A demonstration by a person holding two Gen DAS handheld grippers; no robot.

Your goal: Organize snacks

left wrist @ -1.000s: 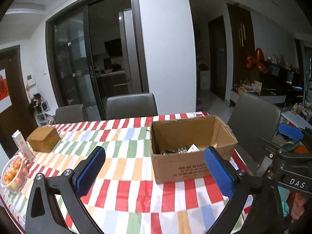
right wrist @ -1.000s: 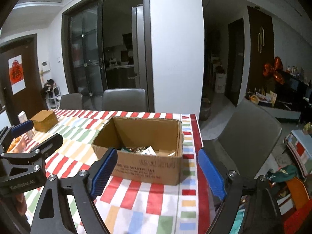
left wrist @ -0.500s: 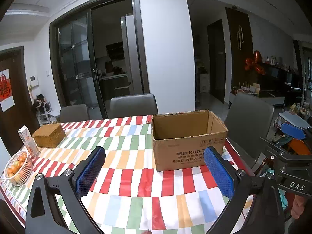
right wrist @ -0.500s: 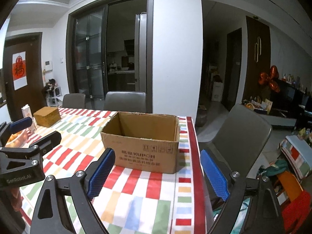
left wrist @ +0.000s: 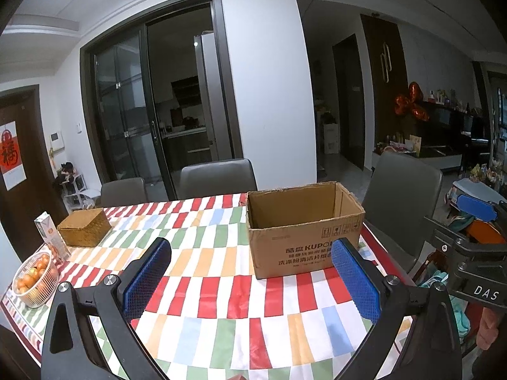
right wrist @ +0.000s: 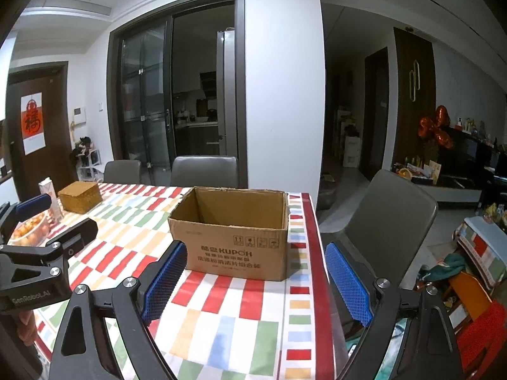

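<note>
Left wrist view showed the cardboard box [left wrist: 304, 231] standing upright and open-topped on the striped worktop [left wrist: 221, 288], near its right edge, with printed lettering on the near face. From this low angle only the bare inner walls could be seen; whether any snacks lay inside could not be told. In the right wrist view the same box [right wrist: 234, 240] sat ahead and slightly left of centre, close to the red border of the cloth.

Both tongs stood apart from the box, on its near side. The left tongs [left wrist: 250, 280] were released, blue pads spread wide with nothing between them but cloth. The right tongs [right wrist: 253, 281] were likewise released and empty, their pads framing the near face of the box without touching it. Each tool appeared at the edge of the other's view.

Farther left on the worktop lay a woven lidded basket [left wrist: 84, 227], a drink carton [left wrist: 50, 236] just beside it, and a wire bowl of oranges [left wrist: 33, 280] near the corner. Grey chairs [left wrist: 218, 174] stood along the far side, and another chair [right wrist: 386, 221] at the right end.
</note>
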